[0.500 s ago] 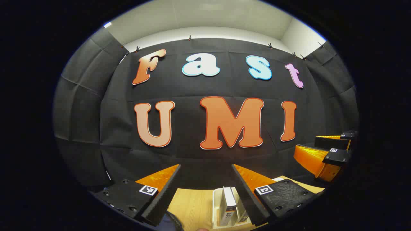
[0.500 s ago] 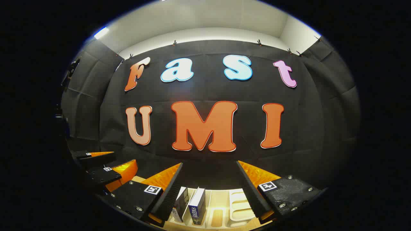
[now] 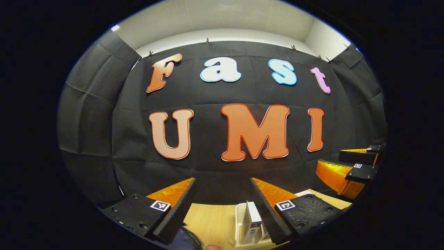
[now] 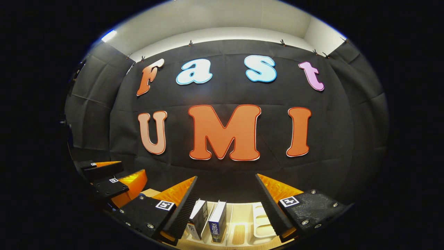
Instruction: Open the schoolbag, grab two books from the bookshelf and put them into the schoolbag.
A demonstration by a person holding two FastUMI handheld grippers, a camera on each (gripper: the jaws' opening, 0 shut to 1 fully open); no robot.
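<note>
Low in the right gripper view, I saw two books standing on edge in a pale slotted bookshelf (image 4: 258, 218) at the bottom centre of the frame. The left book (image 4: 198, 218) leaned to the left and had a dark cover with a white top edge; the right book (image 4: 218, 220) stood closer to upright, with a blue cover and print on its spine that I could not make out. The slots to the right of them held nothing I could see. Both books sat between the fingers of my right gripper (image 4: 225, 208), nearer the left finger, and neither finger pressed on them; the jaws stood wide apart, released.

In the left gripper view, the same rack appeared at the bottom right of centre, on a light wooden table (image 3: 211, 222), with one white-topped book showing beside the right finger. A dark rounded edge at the bottom left of that view, by the left finger, might have been the schoolbag (image 3: 185, 239), but too little showed for me to tell.

My left gripper (image 3: 222, 208) was also spread open, grasping nothing. Both tools pointed level at the black cloth wall (image 3: 208, 173), held side by side: each showed at the lower edge of the other's view.
</note>
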